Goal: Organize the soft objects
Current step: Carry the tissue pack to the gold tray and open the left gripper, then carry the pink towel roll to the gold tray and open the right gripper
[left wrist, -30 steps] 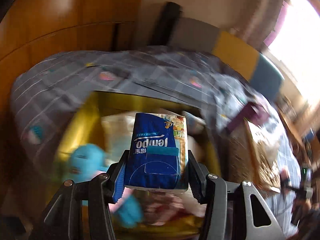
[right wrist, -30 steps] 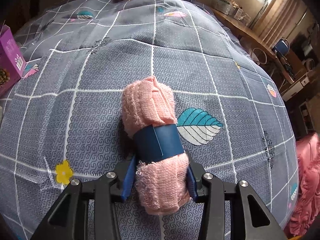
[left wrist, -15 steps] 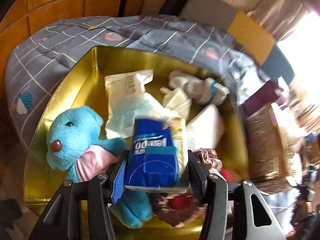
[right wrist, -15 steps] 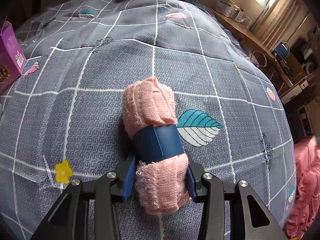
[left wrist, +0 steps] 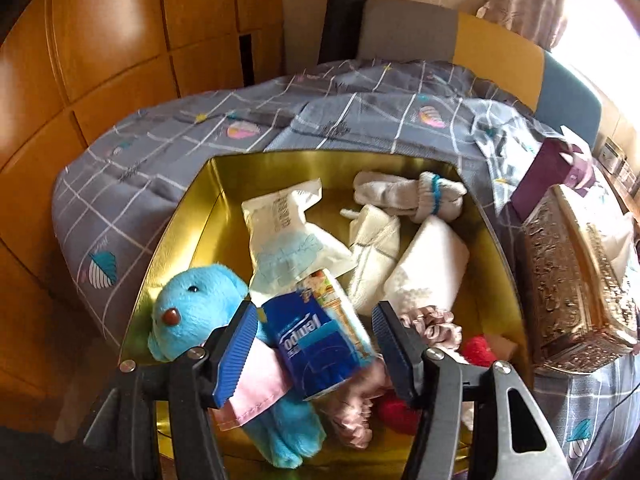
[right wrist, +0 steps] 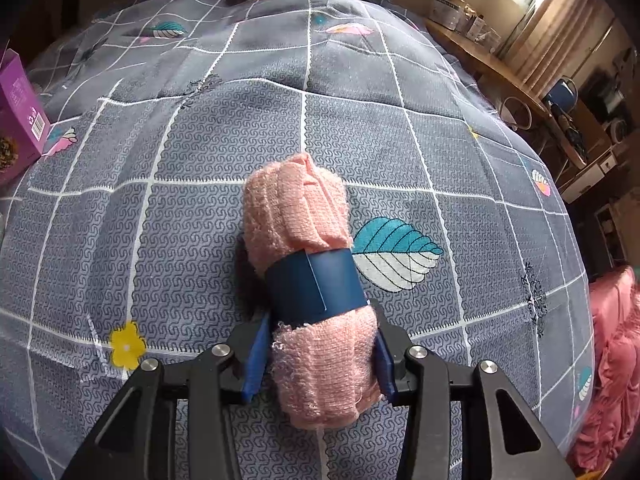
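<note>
Soft objects are mostly gathered already, so we judge the job well past its middle. Ahead of our left gripper [left wrist: 314, 350] sits the gold tray [left wrist: 192, 216], and in it lie a blue plush toy [left wrist: 192, 312], a white wipes packet [left wrist: 284, 236], a rolled pair of white socks [left wrist: 404, 196], a folded white cloth [left wrist: 374, 248], a white tissue pack [left wrist: 428, 268], a pink scrunchie [left wrist: 432, 326] and something red [left wrist: 478, 350] that we cannot make out.

Between the left jaws the blue tissue pack [left wrist: 316, 344] tilts over the plush toy and the scrunchie. Those jaws have just been opening: they now stand spread, with a clear gap on the right side of the pack and the left pad close by it, so we read the pack as released and settling into the tray, not yet at rest.

What is left, as far as we see, is the pink rolled towel [right wrist: 316, 300] with its dark blue band [right wrist: 316, 288]. Our right gripper [right wrist: 320, 364] pinches the towel's near end, both pads against it, while the far end points away from us over the grey quilt [right wrist: 160, 160], well apart from the tray. We judge it goes in next.

A purple box [right wrist: 20, 116] stands off to the right gripper's left, and an ornate metal box [left wrist: 576, 292] sits just right of the tray; neither looks soft, so we take them as none of our concern.
</note>
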### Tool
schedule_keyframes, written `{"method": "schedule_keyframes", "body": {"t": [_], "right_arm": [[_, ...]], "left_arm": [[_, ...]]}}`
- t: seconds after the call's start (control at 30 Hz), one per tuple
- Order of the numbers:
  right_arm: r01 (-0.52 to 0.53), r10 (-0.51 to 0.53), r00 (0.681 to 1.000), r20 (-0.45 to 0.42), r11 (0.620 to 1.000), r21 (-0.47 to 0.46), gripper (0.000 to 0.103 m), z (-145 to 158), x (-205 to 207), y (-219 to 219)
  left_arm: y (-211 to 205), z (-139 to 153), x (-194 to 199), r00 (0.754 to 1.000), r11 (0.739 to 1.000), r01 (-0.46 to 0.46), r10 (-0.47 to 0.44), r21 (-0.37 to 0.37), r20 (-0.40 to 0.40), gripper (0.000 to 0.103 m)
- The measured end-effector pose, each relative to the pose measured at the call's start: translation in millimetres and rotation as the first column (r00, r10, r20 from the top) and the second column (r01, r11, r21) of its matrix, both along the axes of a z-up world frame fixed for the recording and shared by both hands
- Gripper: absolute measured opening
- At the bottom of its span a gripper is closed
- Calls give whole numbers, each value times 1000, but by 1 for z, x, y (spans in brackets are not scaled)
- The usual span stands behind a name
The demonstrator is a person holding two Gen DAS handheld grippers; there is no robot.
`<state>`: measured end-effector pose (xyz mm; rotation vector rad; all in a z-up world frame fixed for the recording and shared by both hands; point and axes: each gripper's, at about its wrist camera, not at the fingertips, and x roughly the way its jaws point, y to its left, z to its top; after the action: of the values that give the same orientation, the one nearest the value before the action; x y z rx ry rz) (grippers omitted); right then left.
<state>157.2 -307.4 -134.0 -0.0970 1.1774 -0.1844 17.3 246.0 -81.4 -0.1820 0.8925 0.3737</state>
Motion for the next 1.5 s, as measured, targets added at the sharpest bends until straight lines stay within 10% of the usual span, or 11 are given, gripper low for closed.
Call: {"method": "schedule_keyframes", "body": {"t": [1.07, 1.5], "right_arm": [[93, -95, 995, 18, 992, 81, 41, 1, 8, -16], [-11, 2, 997, 78, 994, 111, 41, 61, 55, 44]], "left_arm": [[-59, 26, -11, 974, 976, 214, -217, 44, 63, 61], [-62, 23, -12, 967, 969, 245, -246, 24, 65, 61]]}}
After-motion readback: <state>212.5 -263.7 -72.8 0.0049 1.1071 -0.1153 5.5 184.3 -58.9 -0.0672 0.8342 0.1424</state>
